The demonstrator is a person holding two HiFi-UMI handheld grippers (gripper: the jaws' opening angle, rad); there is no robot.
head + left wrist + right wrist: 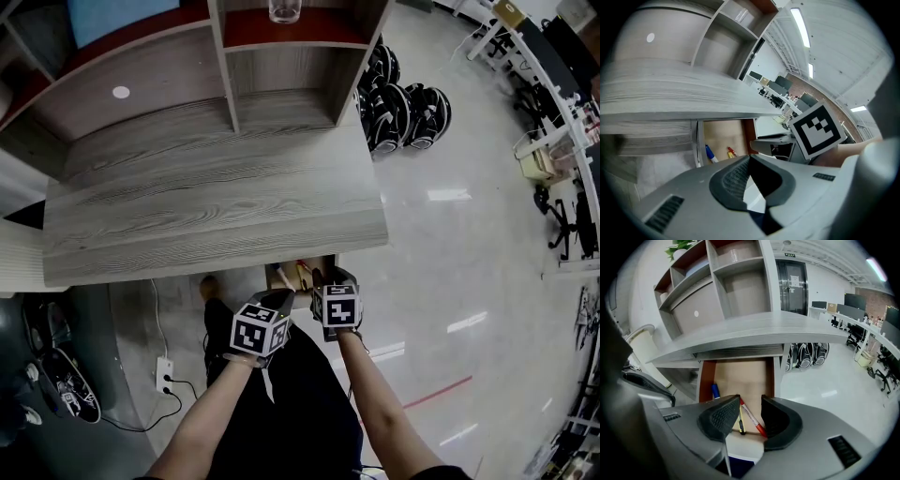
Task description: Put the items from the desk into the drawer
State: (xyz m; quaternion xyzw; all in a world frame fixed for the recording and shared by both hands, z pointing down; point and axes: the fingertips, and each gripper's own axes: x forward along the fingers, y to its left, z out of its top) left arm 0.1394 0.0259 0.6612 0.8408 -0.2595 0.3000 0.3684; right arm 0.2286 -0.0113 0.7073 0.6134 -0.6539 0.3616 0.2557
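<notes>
Head view: both grippers poised over the open drawer, pens lying inside

Seen from the head camera, the grey wood-grain desk (216,206) fills the middle of the scene, with a shelf unit (234,94) standing along its far side and a clear glass (284,9) on one upper shelf. The drawer (281,274) is pulled out from under the near right part of the desk, towards the person. The left gripper (275,300) and the right gripper (336,278) sit side by side at the drawer's near end, both tipped downward, the left just left of the right.

In the right gripper view the right gripper (749,401) has its jaws moderately apart, and neither pad presses on anything. Through the gap, the drawer floor (740,376) shows a red pen (752,419) lying slantwise and a yellow pen (740,418) with a black end just to its left. A blue marker (715,391) lies further left, near the drawer's left wall.

In the left gripper view the left gripper (750,159) has its jaw tips together, and it holds nothing. Beyond it, under the desk edge, the blue marker (710,153) and the red pen (731,152) lie in the drawer.
</notes>
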